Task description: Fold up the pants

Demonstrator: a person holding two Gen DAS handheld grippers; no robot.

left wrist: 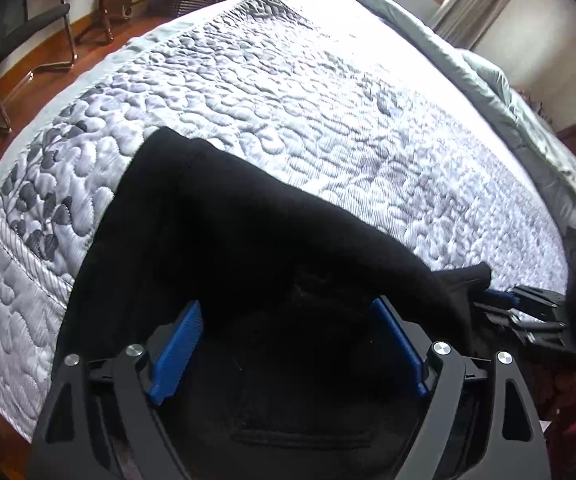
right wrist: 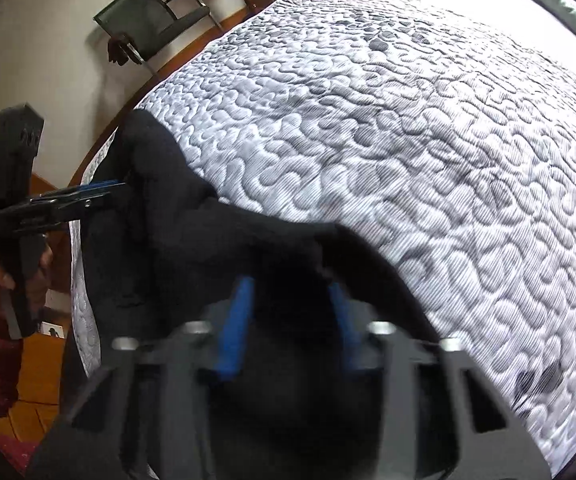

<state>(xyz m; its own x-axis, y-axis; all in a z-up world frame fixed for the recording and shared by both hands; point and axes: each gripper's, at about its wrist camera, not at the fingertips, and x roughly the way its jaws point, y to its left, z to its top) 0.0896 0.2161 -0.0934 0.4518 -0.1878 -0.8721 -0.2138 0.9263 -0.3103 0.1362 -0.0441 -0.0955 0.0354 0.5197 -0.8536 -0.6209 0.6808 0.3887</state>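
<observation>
The black pants (left wrist: 247,232) lie bunched at the near edge of the quilted bed (left wrist: 328,92), partly draped over its side, probably so both hands can reach them from where the person stands. The left gripper (left wrist: 288,320) hangs over the cloth with its 2 blue pads spread wide and pressing on nothing, apparently free to pick a fresh hold. The right gripper (right wrist: 292,300) has its pads drawn close on a fold of the pants (its own view is blurred), likely to lift that end for folding.
</observation>
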